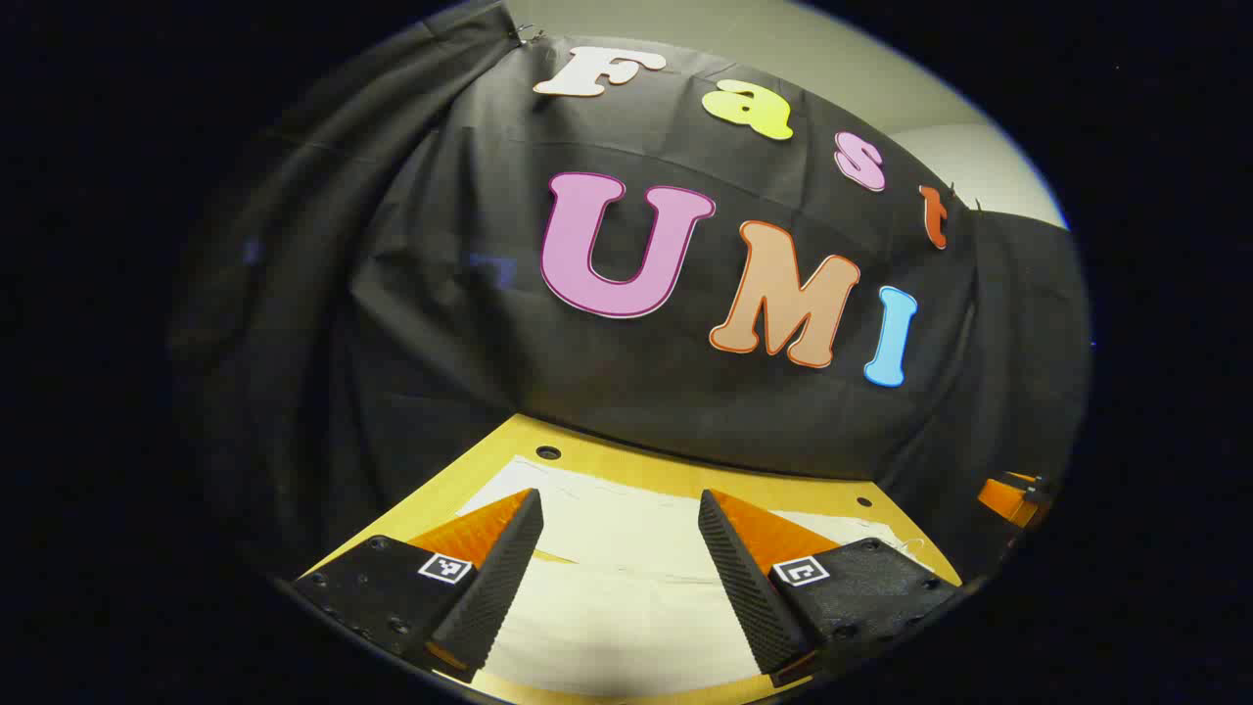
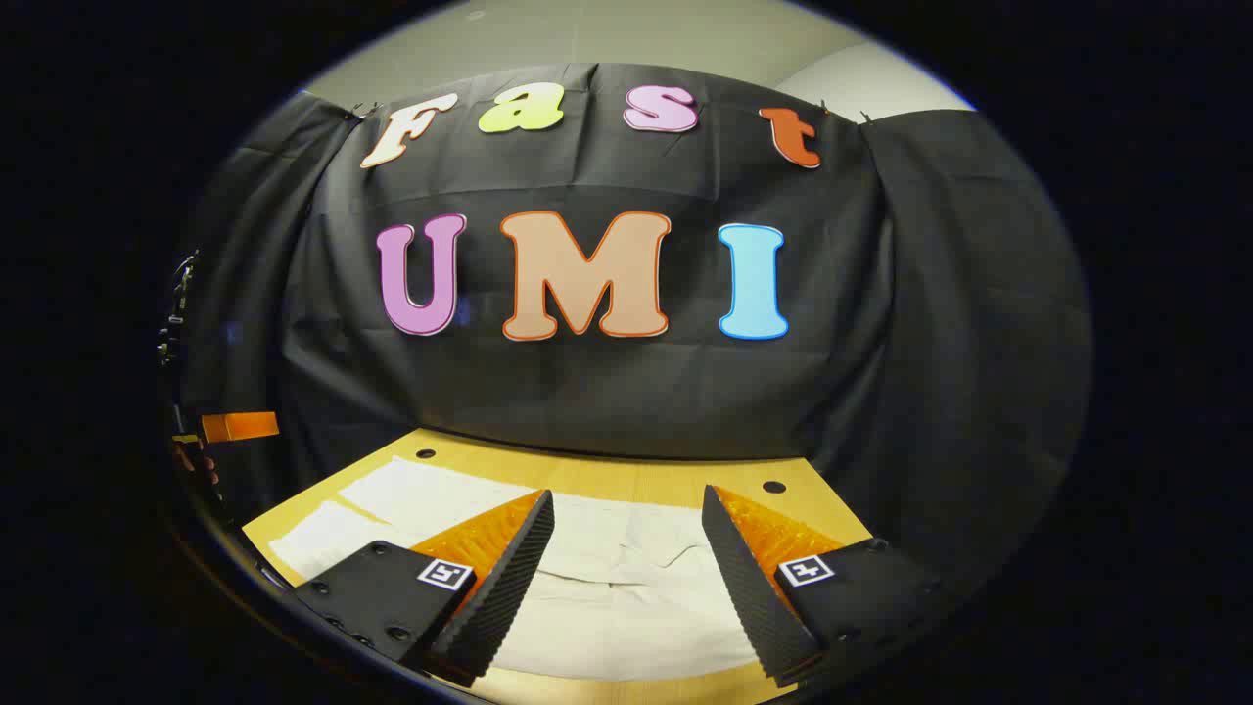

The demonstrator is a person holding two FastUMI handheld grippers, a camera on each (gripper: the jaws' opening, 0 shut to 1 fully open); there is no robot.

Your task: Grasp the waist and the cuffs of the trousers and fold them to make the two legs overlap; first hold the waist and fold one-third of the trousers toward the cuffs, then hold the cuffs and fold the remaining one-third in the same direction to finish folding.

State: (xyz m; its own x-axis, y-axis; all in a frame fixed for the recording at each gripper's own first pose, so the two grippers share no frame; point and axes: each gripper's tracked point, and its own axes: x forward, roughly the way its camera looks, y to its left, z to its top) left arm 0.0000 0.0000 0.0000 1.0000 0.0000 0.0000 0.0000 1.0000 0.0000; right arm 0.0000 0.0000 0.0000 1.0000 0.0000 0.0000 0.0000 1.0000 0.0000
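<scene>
**Both claws poised over the trousers, nothing gripped**

Left claw (image 1: pixel 621 548) spread wide, right claw (image 2: pixel 626 548) too, both empty! The pale cream cloth trousers (image 2: pixel 607 597) lie flat on the yellow wooden counter (image 2: pixel 636 475), at six o'clock beneath each claw. My call: come down on waist and cuff edges together, pinch only the hem, lift evenly so the legs meet squarely
</scene>
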